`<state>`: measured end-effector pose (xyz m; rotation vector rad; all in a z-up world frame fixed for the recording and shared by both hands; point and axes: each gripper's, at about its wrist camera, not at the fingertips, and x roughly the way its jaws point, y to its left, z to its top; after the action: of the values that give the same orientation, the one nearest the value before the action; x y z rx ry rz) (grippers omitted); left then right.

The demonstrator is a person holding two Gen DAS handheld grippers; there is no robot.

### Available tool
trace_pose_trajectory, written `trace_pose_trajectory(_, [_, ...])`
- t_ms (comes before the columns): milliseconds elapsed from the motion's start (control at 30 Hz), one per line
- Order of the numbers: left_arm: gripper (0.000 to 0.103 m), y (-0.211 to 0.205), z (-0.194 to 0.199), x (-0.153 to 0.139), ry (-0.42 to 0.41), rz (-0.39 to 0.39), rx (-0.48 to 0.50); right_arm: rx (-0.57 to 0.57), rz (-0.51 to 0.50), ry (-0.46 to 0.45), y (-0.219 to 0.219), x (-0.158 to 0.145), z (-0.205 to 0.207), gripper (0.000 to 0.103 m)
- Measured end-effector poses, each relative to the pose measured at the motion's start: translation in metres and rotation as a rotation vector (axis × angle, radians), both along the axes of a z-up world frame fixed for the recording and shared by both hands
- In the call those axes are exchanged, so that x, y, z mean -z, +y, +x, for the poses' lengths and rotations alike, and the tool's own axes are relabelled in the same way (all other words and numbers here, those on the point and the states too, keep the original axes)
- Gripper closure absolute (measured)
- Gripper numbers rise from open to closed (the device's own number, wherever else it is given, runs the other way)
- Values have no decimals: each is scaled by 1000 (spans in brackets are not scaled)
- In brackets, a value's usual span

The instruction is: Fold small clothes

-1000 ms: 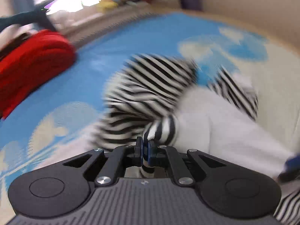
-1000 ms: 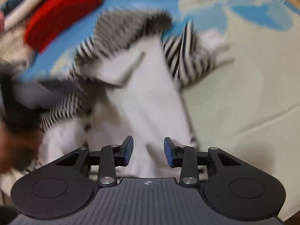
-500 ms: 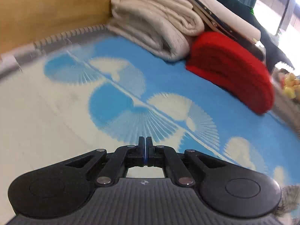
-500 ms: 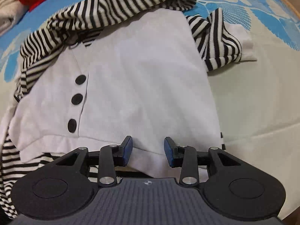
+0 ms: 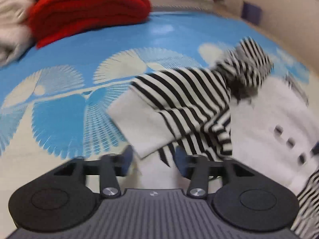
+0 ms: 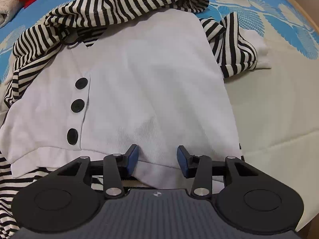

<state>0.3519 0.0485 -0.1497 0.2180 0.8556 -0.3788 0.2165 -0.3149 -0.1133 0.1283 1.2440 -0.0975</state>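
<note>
Left gripper (image 5: 152, 160): jaws opening, striped sleeve's (image 5: 179, 107) white cuff just ahead, unpinched.
Right gripper (image 6: 157, 161): jaws opening, straddling white garment's (image 6: 143, 83) hem.

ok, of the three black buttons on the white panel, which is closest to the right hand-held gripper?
The lowest button, just above the white hem and left of the right hand-held gripper. The middle button and top button sit farther up the placket.

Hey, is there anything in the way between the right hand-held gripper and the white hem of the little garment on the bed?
Nothing visible. The right hand-held gripper has its jaws opening right over the white hem of the garment, with only that fabric between them.
</note>
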Motion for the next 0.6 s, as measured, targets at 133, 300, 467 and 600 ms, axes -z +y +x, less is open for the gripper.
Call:
trace_pose_trajectory(133, [47, -18, 9, 20, -36, 109, 29, -18, 6, 8, -1, 1, 1, 58])
trace_pose_trajectory(300, [97, -20, 15, 28, -90, 152, 15, -51, -14, 20, 3, 6, 3, 56])
trace_pose_trajectory(467, [100, 4, 19, -14, -112, 28, -25, -55, -39, 25, 7, 9, 6, 55])
trace_pose_trajectory(600, [101, 63, 14, -89, -205, -136, -157, -35, -41, 36, 7, 8, 9, 55])
